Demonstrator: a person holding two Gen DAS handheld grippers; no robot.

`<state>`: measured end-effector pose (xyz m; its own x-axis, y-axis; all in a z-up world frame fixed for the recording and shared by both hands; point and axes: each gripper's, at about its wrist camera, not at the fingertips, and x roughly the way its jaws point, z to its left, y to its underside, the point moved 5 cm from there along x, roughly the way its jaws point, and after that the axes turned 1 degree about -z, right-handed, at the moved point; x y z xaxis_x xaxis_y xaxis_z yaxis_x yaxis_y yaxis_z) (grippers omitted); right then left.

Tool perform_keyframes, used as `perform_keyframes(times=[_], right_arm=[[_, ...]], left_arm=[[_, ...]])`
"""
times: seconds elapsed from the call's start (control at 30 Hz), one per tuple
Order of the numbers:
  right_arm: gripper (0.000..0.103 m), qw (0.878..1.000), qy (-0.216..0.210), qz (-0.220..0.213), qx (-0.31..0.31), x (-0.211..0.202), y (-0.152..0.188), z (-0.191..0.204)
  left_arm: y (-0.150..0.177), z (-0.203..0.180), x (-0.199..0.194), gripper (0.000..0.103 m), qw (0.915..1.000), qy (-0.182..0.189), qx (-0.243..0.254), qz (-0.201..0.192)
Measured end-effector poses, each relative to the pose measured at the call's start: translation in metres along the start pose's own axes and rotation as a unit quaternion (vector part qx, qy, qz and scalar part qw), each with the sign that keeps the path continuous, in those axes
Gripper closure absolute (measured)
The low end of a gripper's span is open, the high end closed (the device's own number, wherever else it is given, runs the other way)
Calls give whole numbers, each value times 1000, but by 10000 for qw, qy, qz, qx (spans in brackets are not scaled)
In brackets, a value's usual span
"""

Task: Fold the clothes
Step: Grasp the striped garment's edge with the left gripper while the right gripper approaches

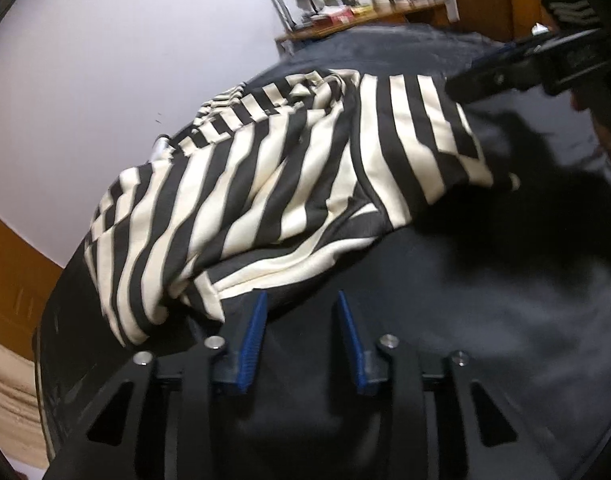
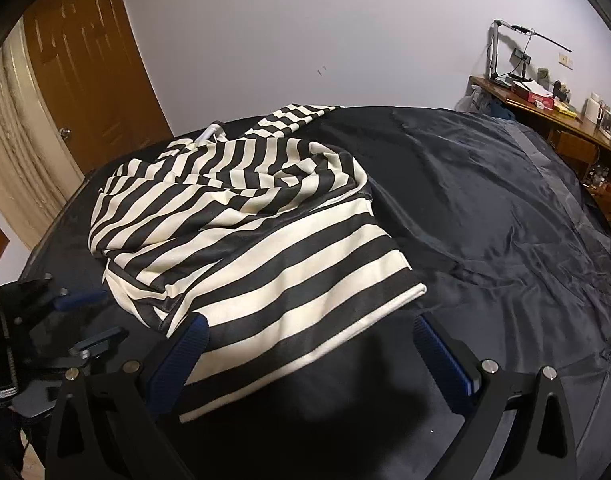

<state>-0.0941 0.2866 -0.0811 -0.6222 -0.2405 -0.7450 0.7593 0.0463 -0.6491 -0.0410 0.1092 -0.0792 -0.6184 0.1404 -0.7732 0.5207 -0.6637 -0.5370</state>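
garment: black and cream striped knit top (image 2: 241, 232), lying in a loose, half-bunched heap on the dark navy bedspread (image 2: 485, 208), toward the side of the spread nearest the brown wooden door (image 2: 89, 64).
lay of the garment: a flatter panel with a cream hem edge lies nearest the right gripper; behind it the cloth is rumpled and doubled over itself, and one part trails off toward the far edge of the spread.
left gripper (image 1: 301, 320): fingers parted and holding nothing, blue pads (image 1: 253, 340) resting just at the near edge of the garment, apart from the cloth or barely touching it; i cannot tell which.
right gripper (image 2: 309, 344): fingers spread wide and empty, straddling the hem corner of the garment, which lies between the pads without being pinched.
handling: judged soft, light and floppy; it will sag and drag rather than keep shape, and the smooth spread under it looks slippery, so the heap may slide when pulled.
where to take hold: the hem edge and its corner beside the right gripper look best, one layer thick and easy to pinch; the left gripper would do well at the opposite hem corner.
risk: pinching two layers in the bunched part, or catching the spread along with the garment.
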Motion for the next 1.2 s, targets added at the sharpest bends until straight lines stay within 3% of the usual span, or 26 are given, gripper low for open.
perform_keyframes(times=[0.07, 0.23, 0.27, 0.4, 0.53, 0.63, 0.83, 1.1, 1.13, 1.2], right_arm=[[0, 10000, -36, -29, 23, -1, 1, -1], [0, 9998, -103, -133, 141, -3, -1, -7], [0, 9997, -119, -149, 168, -4, -1, -8], [0, 9993, -168, -194, 256, -5, -1, -13], [0, 9992, -163, -222, 272, -7, 0, -18], [0, 9991, -157, -302, 265, -12, 0, -21], [0, 9987, -157, -481, 104, -19, -3, -16], [0, 9986, -281, -452, 16, -14, 0, -8], [0, 9985, -287, -471, 5, -15, 0, -7], [0, 9983, -293, -511, -13, -16, 0, -7]], left_arm=[[-6, -1, 4, 73, 9999, 48, 121, 76], [-37, 8, 23, 73, 9995, 13, 234, 198], [-40, 12, 25, 73, 9995, -124, 17, 298], [-56, 23, 35, 83, 9988, 171, -321, 330], [-69, 25, 41, 88, 9985, 110, -481, 256], [-60, 24, 37, 96, 9970, 243, -718, 152], [-43, 17, 36, 98, 9966, 449, -685, -114], [-31, 9, 22, 93, 9984, 395, -38, -407], [-31, 10, 20, 87, 9981, 441, -62, -420], [-31, 14, 19, 66, 9971, 644, -136, -389]])
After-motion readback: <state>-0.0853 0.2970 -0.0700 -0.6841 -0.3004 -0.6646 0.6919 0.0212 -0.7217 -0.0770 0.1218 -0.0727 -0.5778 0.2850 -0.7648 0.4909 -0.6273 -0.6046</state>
